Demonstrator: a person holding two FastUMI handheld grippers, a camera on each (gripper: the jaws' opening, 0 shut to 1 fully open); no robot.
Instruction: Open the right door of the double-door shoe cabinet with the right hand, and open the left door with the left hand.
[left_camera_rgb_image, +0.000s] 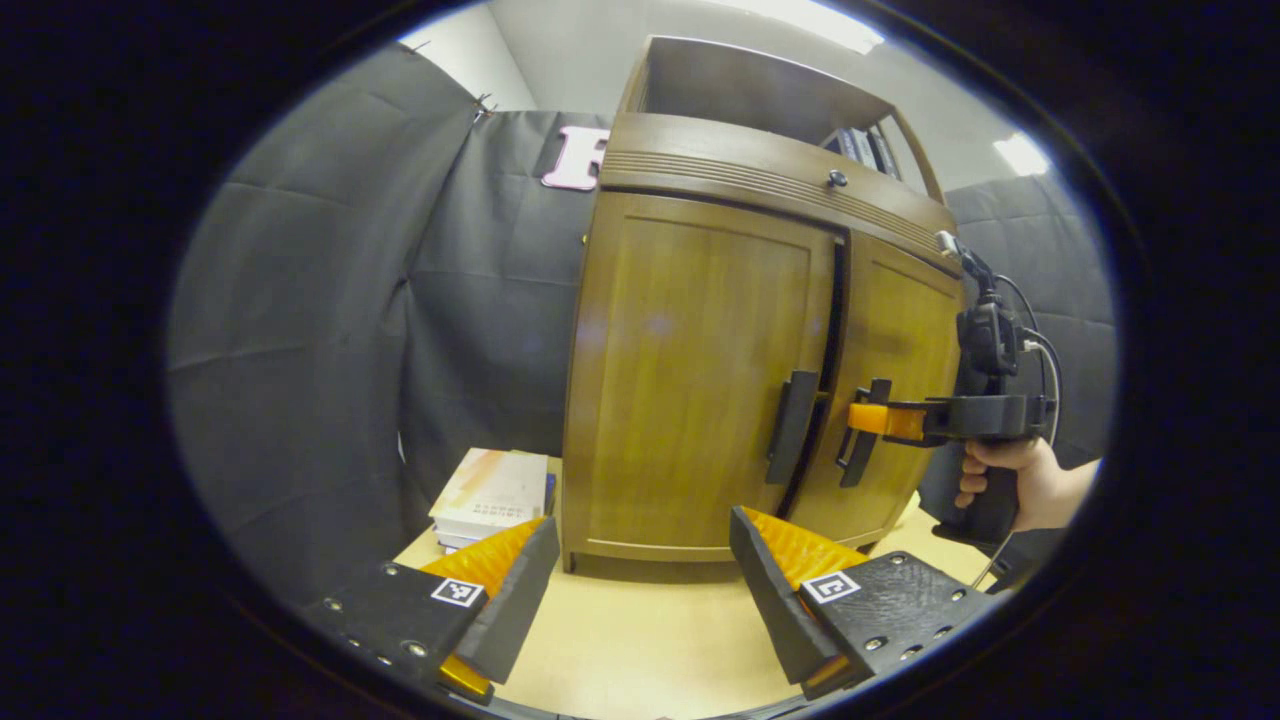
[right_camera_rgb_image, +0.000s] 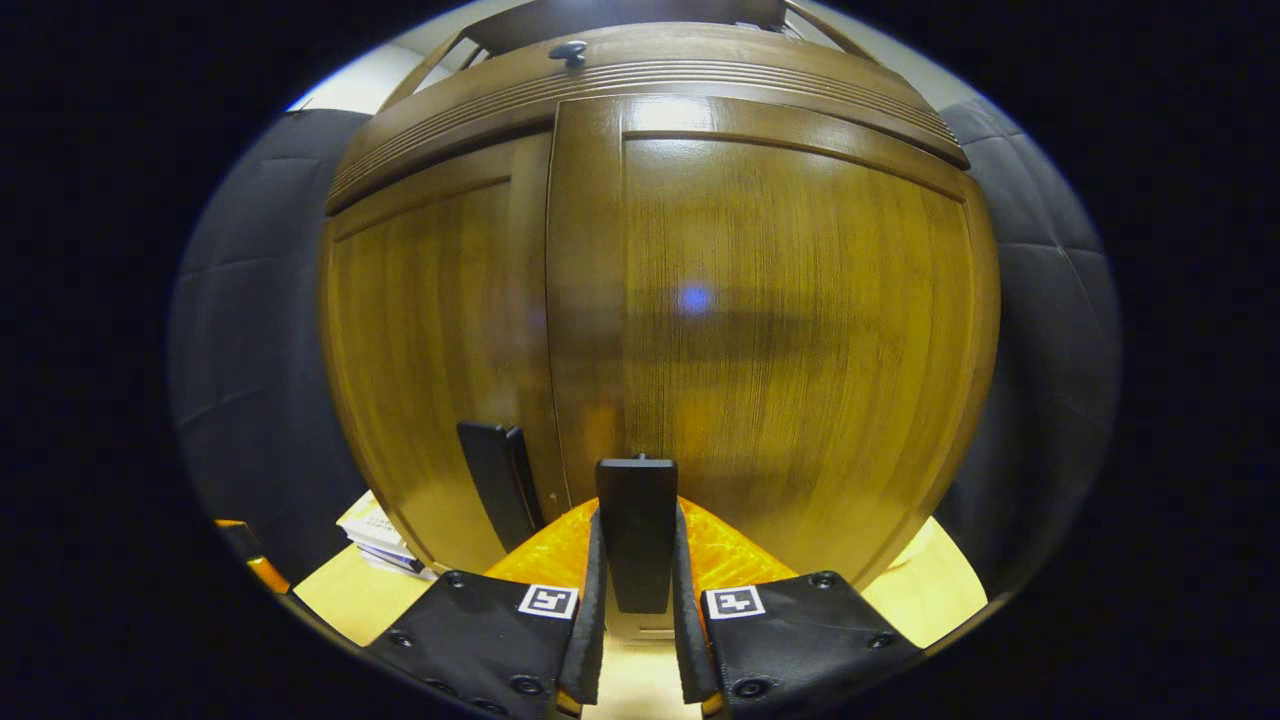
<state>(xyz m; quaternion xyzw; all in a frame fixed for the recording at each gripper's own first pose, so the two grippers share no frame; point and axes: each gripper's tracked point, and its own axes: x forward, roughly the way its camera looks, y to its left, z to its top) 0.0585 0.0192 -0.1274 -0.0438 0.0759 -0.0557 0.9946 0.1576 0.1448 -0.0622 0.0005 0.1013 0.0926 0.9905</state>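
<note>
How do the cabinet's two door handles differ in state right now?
The right door handle sits clamped between the right gripper's fingers; the left door handle is untouched, with the left gripper open and short of it. The right door looks slightly ajar; the left door looks shut. Both handles are dark vertical bars.

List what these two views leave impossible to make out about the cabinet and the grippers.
- Cabinet inside: hidden by the right door and left door, both views.
- Stack of books: titles too small, left gripper view.
- Right gripper closed around the right handle: the fingers cover the contact.
- Top shelf items: cut off by the frame.
</note>
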